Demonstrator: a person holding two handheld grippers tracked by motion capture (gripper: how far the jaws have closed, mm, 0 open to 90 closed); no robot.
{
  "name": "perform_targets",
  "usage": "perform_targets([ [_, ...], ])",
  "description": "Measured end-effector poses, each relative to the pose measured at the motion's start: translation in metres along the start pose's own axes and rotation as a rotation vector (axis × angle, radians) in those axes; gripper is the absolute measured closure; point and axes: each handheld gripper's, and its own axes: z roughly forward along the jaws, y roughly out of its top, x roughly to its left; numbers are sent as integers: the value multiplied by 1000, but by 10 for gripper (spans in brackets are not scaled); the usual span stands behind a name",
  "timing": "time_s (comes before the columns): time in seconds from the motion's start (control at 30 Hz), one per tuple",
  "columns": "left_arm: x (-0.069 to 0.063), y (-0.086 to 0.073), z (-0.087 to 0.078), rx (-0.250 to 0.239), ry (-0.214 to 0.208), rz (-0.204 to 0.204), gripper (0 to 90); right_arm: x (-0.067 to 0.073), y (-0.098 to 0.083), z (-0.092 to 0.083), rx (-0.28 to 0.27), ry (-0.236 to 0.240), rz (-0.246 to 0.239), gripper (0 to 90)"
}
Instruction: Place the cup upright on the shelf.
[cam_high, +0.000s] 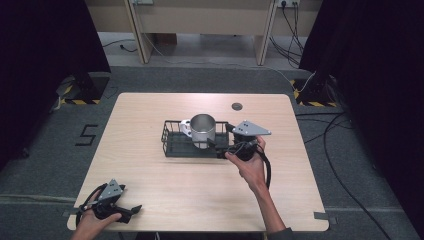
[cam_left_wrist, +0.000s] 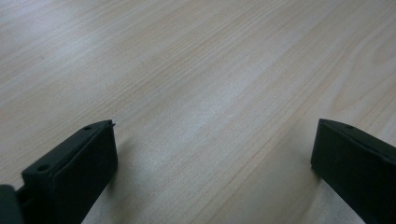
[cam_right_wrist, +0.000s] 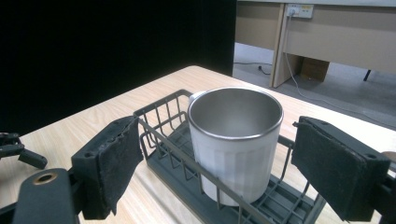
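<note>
Here right gripper (cam_right_wrist: 215, 172) jaws spread beside steel mug (cam_right_wrist: 235, 140) (upright in wire basket (cam_right_wrist: 159, 126)); left gripper (cam_left_wrist: 212, 163) open on table (cam_left_wrist: 196, 70).

A light wooden table (cam_high: 200, 185) carries a dark wire basket (cam_high: 172, 145) near its middle (slightly toward the far edge). The left gripper (cam_high: 131, 210) rests on the near left corner.

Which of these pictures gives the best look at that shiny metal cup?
The right gripper view: the metal cup is close, upright in the wire basket, its inside and white wall plain, between the open right gripper. The high view shows it small, from above. The left gripper view looks at bare table.
</note>
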Motion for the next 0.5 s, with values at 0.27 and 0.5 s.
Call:
perform_targets([
  [0.27, 0, 0, 0, 0, 0, 0, 0, 1, -8, -11, -8, 3, 8, 155],
  [0.5, 0, 0, 0, 2, 0, 0, 0, 3, -17, -22, -19, 7, 18, 155],
])
